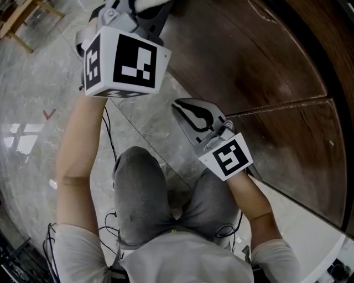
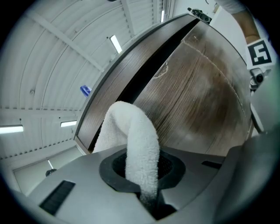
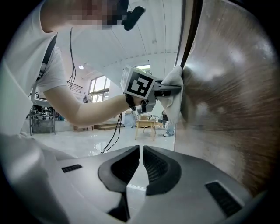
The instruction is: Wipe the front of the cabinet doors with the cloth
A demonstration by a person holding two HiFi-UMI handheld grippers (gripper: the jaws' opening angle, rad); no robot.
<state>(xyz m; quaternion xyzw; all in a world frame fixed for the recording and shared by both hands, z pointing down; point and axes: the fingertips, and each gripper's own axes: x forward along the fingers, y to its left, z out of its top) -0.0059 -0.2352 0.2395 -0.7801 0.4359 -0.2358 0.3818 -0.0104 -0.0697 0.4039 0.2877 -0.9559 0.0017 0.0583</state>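
My left gripper [image 2: 142, 168] is shut on a white terry cloth [image 2: 133, 135] that arches up out of its jaws. In the right gripper view that cloth [image 3: 175, 89] is pressed against the brown wood cabinet door [image 3: 227, 87], close to its edge. The head view shows the left gripper [image 1: 145, 12] raised at the top, the cloth [image 1: 150, 4] barely visible beyond it. My right gripper [image 1: 191, 113] hangs lower, beside the door [image 1: 260, 72], apart from it. Its jaws [image 3: 141, 151] stand shut with nothing between them.
A seam between two door panels [image 1: 276, 105] runs across the wood. A pale marble floor [image 1: 33, 110] lies at the left, with a wooden stool [image 1: 22, 22] in the far corner. The person's knees [image 1: 138, 182] and cables [image 1: 110, 138] are below the grippers.
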